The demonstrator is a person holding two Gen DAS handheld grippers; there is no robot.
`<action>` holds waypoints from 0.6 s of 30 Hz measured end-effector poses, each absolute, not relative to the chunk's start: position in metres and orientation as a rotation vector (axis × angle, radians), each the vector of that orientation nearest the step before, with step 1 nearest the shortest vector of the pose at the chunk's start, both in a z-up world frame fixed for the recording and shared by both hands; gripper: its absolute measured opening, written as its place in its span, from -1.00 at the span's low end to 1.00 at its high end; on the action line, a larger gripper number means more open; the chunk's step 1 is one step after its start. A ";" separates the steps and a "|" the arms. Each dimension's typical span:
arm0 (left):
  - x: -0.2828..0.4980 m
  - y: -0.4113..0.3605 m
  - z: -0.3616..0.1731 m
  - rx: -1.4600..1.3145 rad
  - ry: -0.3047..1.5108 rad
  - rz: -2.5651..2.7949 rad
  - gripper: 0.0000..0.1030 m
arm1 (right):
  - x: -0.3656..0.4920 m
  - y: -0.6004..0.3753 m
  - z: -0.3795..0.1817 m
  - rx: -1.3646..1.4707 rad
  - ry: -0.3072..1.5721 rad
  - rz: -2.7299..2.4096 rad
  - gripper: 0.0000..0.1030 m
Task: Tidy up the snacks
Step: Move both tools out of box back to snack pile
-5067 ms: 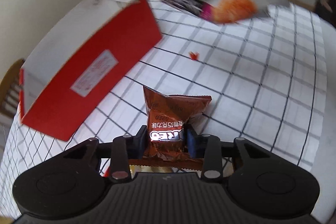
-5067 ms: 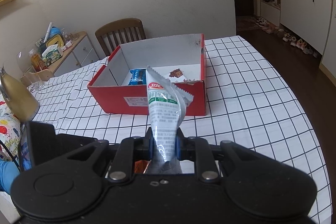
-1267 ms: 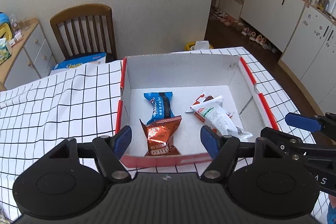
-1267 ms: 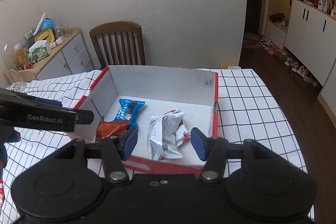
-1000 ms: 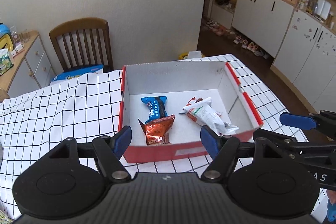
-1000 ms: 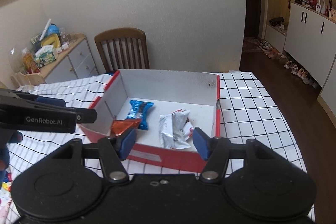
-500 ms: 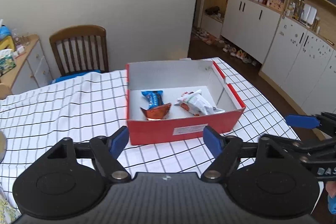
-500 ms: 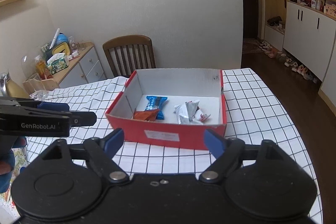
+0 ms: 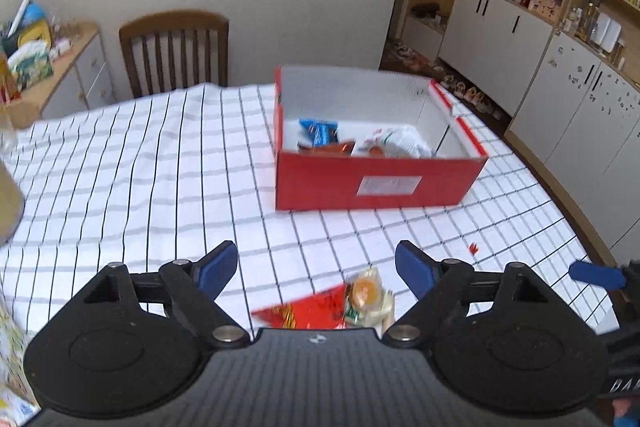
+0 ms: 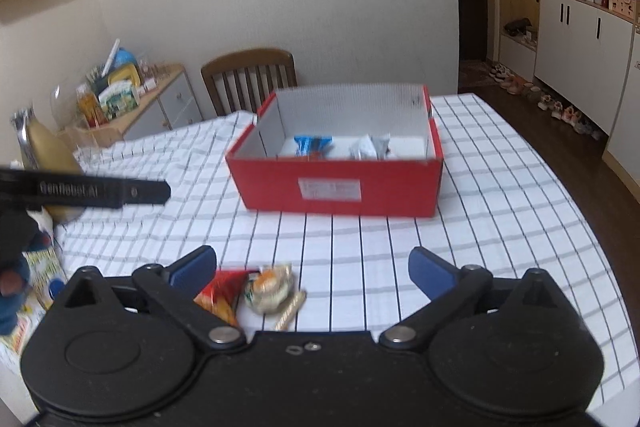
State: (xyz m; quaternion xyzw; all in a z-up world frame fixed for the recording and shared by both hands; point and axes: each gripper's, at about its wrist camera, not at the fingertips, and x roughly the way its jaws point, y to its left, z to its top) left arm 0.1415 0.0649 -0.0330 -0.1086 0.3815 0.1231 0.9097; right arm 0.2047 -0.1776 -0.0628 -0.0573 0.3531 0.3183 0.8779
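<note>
The counter, under a white cloth with a black grid, fills most of both views; its near edge is hidden by the claw bodies. On it stands the red box, open at the top, with a pale label on its near wall whose print is too blurred to read. Behind the box, past the counter's far edge, stands a wooden chair; only its back shows.

Inside the box, the near wall cuts off the lower part of everything: a blue packet, an orange-brown packet just in front of it, and a white packet to the right.

Well in front of the box, on the cloth, lie a red snack bag and, touching its right side, a small clear-wrapped pastry. Both are partly hidden by the claw bodies and smeared by blur.

The left claw is wide and opening, with nothing pressed between its blue pads; the bag and pastry lie below the gap. The right claw is also wide and opening, holding nothing, with the same two snacks near its left pad.

A tiny red scrap lies on the cloth, nearer than the box and to its right.
</note>
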 end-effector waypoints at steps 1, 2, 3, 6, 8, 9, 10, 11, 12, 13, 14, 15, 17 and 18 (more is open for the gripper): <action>0.140 0.066 -0.037 -0.229 0.796 0.261 0.67 | 0.201 -0.178 -0.068 -0.121 0.745 0.658 0.99; 0.139 0.067 -0.041 -0.236 0.805 0.270 0.67 | 0.198 -0.179 -0.074 -0.122 0.754 0.654 0.99; 0.138 0.068 -0.046 -0.246 0.815 0.279 0.67 | 0.196 -0.179 -0.079 -0.127 0.762 0.649 0.99; 0.140 0.070 -0.062 -0.271 0.865 0.291 0.67 | 0.187 -0.178 -0.095 -0.138 0.787 0.636 0.97; 0.143 0.071 -0.072 -0.279 0.897 0.305 0.67 | 0.182 -0.175 -0.106 -0.158 0.807 0.635 0.94; 0.144 0.072 -0.077 -0.284 0.909 0.309 0.67 | 0.180 -0.174 -0.110 -0.168 0.814 0.632 0.92; 0.146 0.073 -0.081 -0.291 0.923 0.312 0.67 | 0.179 -0.173 -0.115 -0.175 0.819 0.633 0.90; 0.148 0.074 -0.086 -0.299 0.936 0.316 0.67 | 0.177 -0.172 -0.119 -0.181 0.828 0.634 0.89; 0.150 0.075 -0.090 -0.306 0.947 0.319 0.67 | 0.176 -0.172 -0.123 -0.182 0.842 0.633 0.88; 0.152 0.075 -0.094 -0.313 0.961 0.320 0.67 | 0.176 -0.172 -0.127 -0.181 0.858 0.633 0.84; 0.155 0.075 -0.098 -0.321 0.975 0.317 0.67 | 0.175 -0.171 -0.131 -0.184 0.873 0.635 0.82; 0.157 0.074 -0.102 -0.324 0.987 0.313 0.67 | 0.175 -0.170 -0.135 -0.192 0.888 0.635 0.76; 0.161 0.072 -0.109 -0.311 1.006 0.314 0.67 | 0.174 -0.168 -0.142 -0.201 0.918 0.633 0.71; 0.164 0.070 -0.112 -0.303 1.016 0.310 0.67 | 0.174 -0.168 -0.146 -0.196 0.937 0.634 0.68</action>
